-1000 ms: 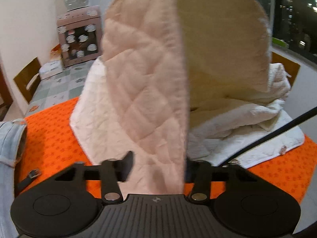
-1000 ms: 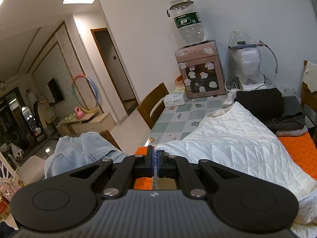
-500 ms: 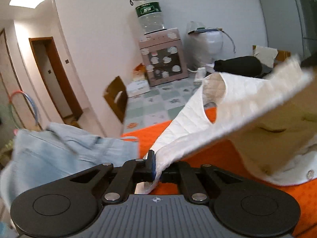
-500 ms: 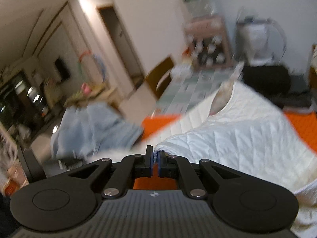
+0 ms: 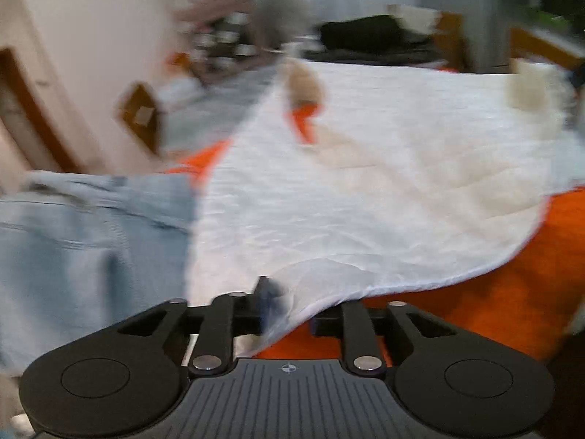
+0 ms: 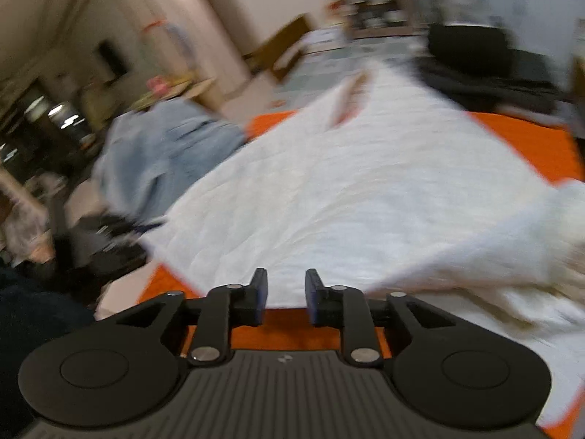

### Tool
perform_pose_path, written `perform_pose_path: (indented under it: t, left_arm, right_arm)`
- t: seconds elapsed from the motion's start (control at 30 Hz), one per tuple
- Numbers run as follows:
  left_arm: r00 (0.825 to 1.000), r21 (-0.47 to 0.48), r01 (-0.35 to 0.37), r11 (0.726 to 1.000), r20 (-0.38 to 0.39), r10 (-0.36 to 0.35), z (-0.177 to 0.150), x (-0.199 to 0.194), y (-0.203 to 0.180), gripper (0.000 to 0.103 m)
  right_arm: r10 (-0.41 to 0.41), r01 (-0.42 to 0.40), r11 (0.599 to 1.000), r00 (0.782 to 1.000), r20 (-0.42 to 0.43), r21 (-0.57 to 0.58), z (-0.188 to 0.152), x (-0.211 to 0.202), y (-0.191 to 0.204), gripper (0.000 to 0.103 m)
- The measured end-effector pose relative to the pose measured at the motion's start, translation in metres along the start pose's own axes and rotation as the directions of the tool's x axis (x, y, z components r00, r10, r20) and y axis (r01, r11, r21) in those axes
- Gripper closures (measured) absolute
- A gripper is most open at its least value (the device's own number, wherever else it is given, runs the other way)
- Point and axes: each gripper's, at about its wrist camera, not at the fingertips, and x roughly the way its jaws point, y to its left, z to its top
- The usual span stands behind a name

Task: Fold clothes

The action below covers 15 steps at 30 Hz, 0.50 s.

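Lying spread on the orange table: white quilted garment. Right tongs parted, empty; left tongs parted, hem draped between. Square edges before creasing.

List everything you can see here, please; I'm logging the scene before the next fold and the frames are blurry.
White quilted garment: one, white with a cream lining, spread across the orange cloth, its near edge at both grippers.
Orange cloth: one, orange, covering the near part of the table under the garment.
Denim garment: one, light blue, heaped left of the white garment.
Dark clothes: one pile, black and grey, at the far end of the table.
Wooden chair: one, brown, beside the table at left.
Background shelf and appliances: too blurred to count.
Left gripper: black, open, garment edge draped across its gap.
Right gripper: black, open, at the garment's near edge.
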Motion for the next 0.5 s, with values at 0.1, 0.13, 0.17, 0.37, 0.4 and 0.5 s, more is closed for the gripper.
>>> perform_pose_path:
  t: [0.1,0.13,0.17,0.37,0.4,0.5]
  left_arm:
    - [0.988,-0.004,0.156,0.988,-0.009,-0.156,0.007,-0.003,-0.006,0.059]
    - [0.981,-0.003,0.194,0.981,-0.010,-0.194,0.010,-0.005,-0.008,0.051]
    - [0.973,-0.002,0.231,0.973,-0.010,-0.231,0.012,-0.007,-0.011,0.045]
    - [0.943,-0.052,0.332,0.942,0.031,-0.331,0.040,-0.017,-0.031,0.029]
    - [0.941,-0.052,0.337,0.940,0.044,-0.335,0.048,-0.017,-0.036,0.028]
    - [0.937,-0.071,0.348,0.935,0.072,-0.343,0.077,-0.007,-0.062,0.025]
  right_arm:
    - [-0.101,0.099,0.993,0.994,0.039,0.068,-0.009,-0.023,-0.029,0.073]
    - [-0.132,0.127,0.988,0.990,0.052,0.091,-0.013,-0.031,-0.039,0.071]
    - [-0.161,0.154,0.982,0.985,0.063,0.113,-0.017,-0.038,-0.049,0.069]
    - [-0.279,0.260,0.945,0.957,0.077,0.197,-0.034,-0.061,-0.117,0.062]
    - [-0.291,0.271,0.940,0.954,0.074,0.205,-0.037,-0.062,-0.129,0.060]
    - [-0.307,0.285,0.931,0.950,0.066,0.229,-0.044,-0.066,-0.167,0.060]
